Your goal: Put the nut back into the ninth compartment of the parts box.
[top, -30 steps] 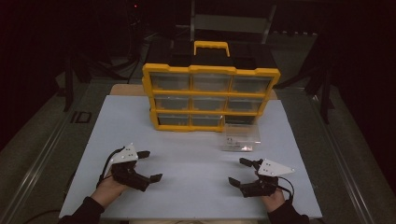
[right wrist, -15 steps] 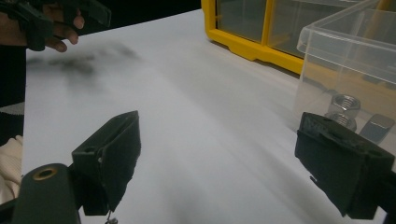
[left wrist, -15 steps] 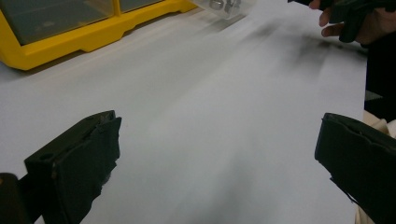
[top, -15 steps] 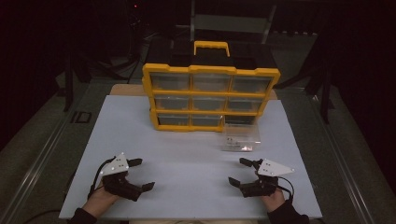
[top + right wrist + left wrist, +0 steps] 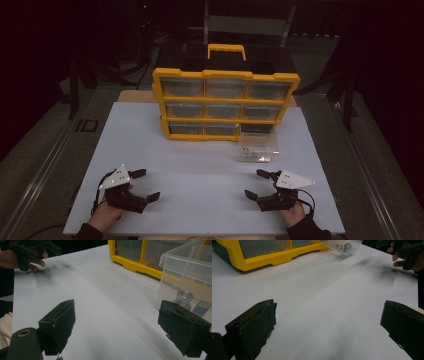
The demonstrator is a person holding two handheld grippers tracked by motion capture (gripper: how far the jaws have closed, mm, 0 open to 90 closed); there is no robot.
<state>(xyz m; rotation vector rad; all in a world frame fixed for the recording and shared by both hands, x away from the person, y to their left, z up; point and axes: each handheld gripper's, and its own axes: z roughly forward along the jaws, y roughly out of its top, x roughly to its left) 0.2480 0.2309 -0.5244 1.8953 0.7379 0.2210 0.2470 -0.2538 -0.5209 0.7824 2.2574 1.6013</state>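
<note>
1. White sheet (image 5: 200, 165) over the table, dark surroundings on every side
2. Low at the left of the high view: left gripper (image 5: 146, 185) held in a hand (image 5: 106, 215), jaws spread wide, nothing between them, hovering at the near edge of the sheet
3. Same seen in the left gripper view: both black jaws far apart over bare white sheet (image 5: 319, 302), left gripper (image 5: 327, 322) empty
4. Centre back: yellow drawer cabinet (image 5: 225, 102) with three rows of clear drawers and a yellow carry handle on top, standing at the far part of the sheet
5. Bottom-right slot of the cabinet looks dark, without a clear front
6. Just right of the cabinet's lower corner, on the sheet: clear plastic drawer (image 5: 258, 146) lying apart from both grippers
7. Right gripper view: clear drawer (image 5: 187, 272) close ahead, steel nuts (image 5: 183, 298) inside it, yellow cabinet frame (image 5: 135, 262) behind
8. Low at the right of the high view: right gripper (image 5: 256, 184) in a hand (image 5: 292, 215), jaws spread wide and empty, aimed toward the left
9. Right gripper (image 5: 117, 322) jaws well apart over bare sheet; other hand with its gripper far off at top left
</note>
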